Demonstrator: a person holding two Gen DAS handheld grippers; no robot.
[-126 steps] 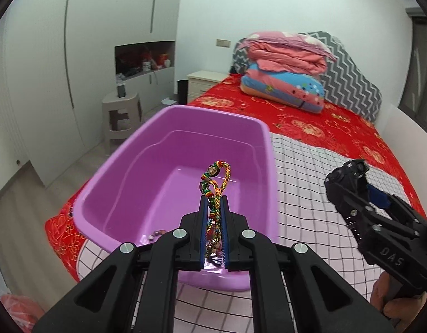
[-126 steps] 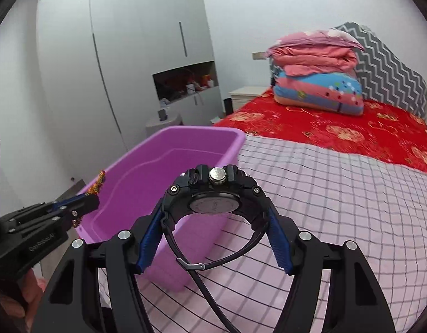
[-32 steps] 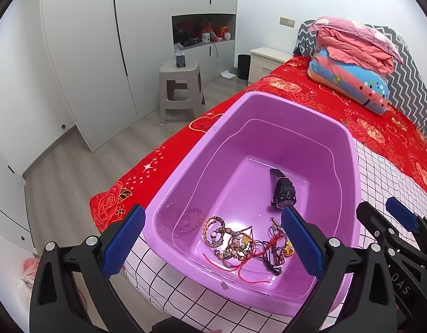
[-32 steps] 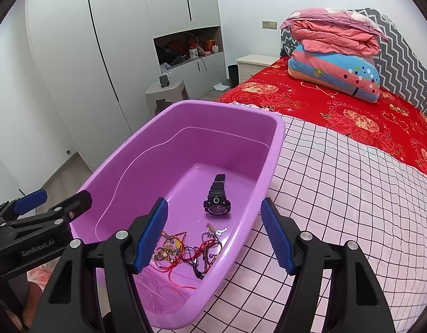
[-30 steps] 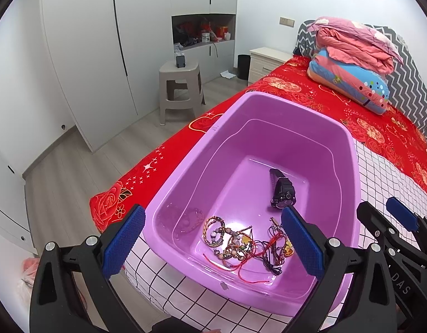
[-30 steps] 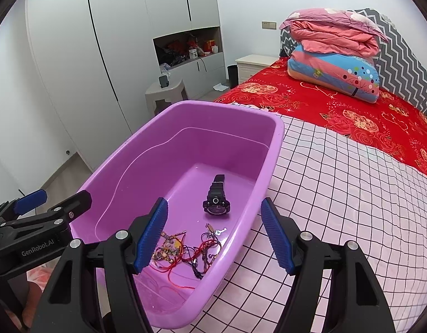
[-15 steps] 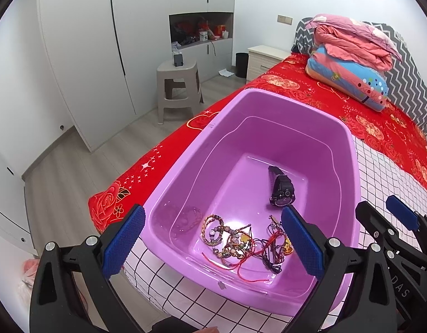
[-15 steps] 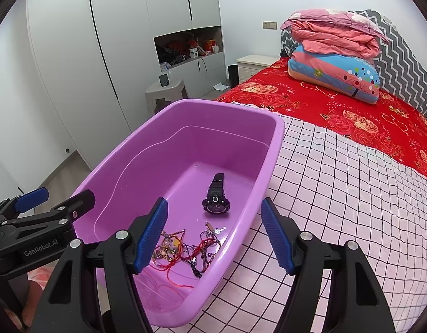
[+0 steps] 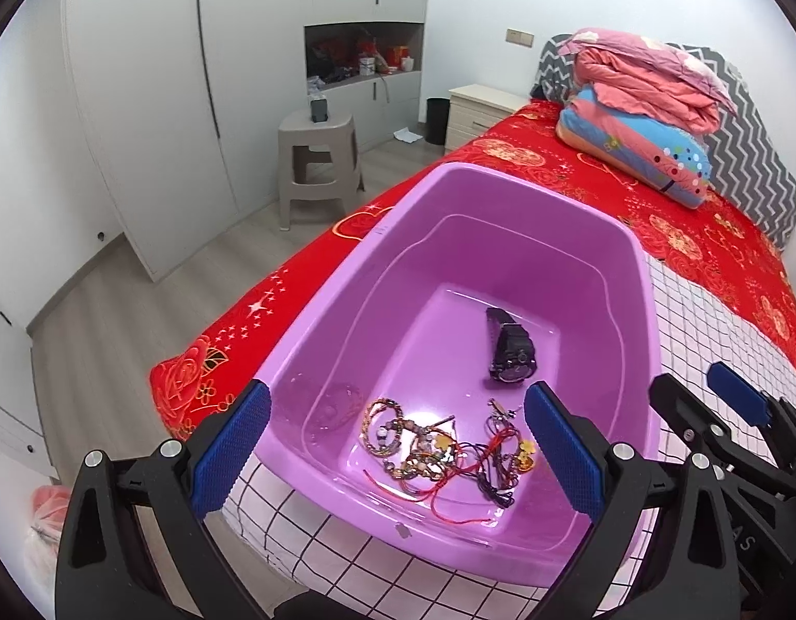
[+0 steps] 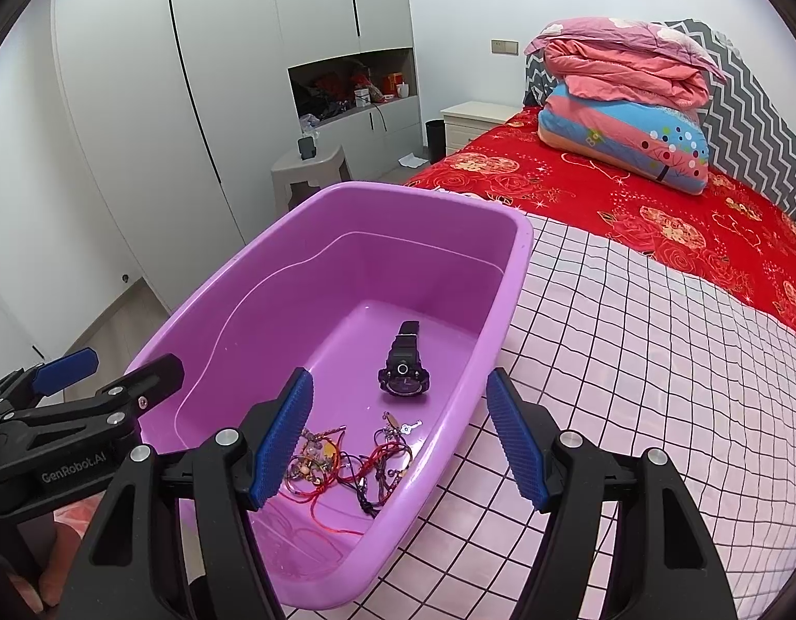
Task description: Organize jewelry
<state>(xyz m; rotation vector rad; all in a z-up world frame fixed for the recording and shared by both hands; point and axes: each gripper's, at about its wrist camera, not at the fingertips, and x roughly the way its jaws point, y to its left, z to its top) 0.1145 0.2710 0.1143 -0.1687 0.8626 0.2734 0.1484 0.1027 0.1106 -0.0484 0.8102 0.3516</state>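
Note:
A purple plastic tub (image 9: 625, 237) (image 10: 517, 253) sits on the bed's near corner. On its floor lie a black wristwatch (image 9: 510, 350) (image 10: 404, 368) and a tangle of bracelets and red cords (image 9: 439, 449) (image 10: 346, 460). My left gripper (image 9: 395, 452) is open and empty, held above the tub's near end. My right gripper (image 10: 398, 444) is open and empty, above the tub's near right side. Each gripper shows in the other's view, the left one (image 10: 108, 387) at the tub's left and the right one (image 9: 708, 403) at its right.
The bed has a pink checked cover (image 10: 656, 361) and a red floral sheet (image 10: 630, 196). Folded quilts (image 10: 625, 103) are stacked at the headboard. A grey stool (image 9: 318, 155), a nightstand (image 9: 475, 103) and white wardrobes (image 9: 139, 103) stand beyond the bed's left edge.
Four seconds ago my left gripper held a braided bracelet and my right held the watch; both now lie in the tub. Over the last second both open grippers barely shifted.

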